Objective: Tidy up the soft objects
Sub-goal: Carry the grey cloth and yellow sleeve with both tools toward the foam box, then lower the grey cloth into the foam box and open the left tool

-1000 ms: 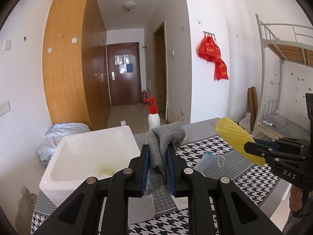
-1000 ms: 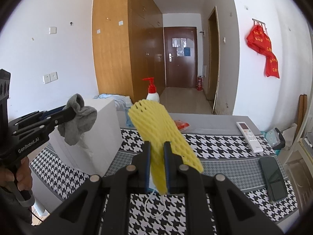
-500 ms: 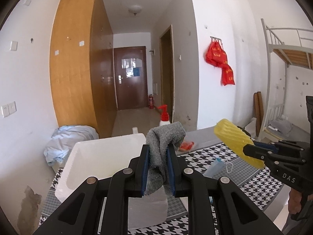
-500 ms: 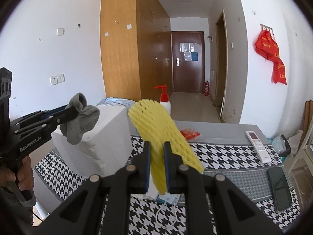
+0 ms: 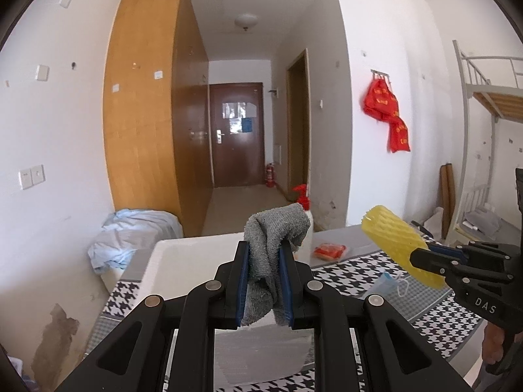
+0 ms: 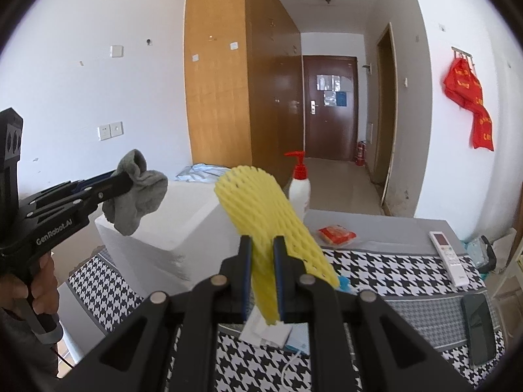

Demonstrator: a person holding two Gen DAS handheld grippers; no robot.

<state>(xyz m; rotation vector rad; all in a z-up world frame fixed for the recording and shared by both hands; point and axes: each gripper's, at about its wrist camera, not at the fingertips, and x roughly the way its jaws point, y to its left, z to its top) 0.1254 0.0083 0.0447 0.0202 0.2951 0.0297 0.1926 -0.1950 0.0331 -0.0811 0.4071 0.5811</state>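
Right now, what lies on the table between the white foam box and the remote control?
In the right wrist view, a red packet lies between the foam box and remote control.

The grey cloth (image 5: 273, 251) hides most of the spray bottle (image 5: 302, 196).

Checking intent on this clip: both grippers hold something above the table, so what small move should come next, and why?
Probably carry the left gripper forward over the foam box and release there. It is shut on the grey cloth, which hangs just short of the box's near wall. The right gripper, shut on the yellow foam net, is further from the box and can follow.
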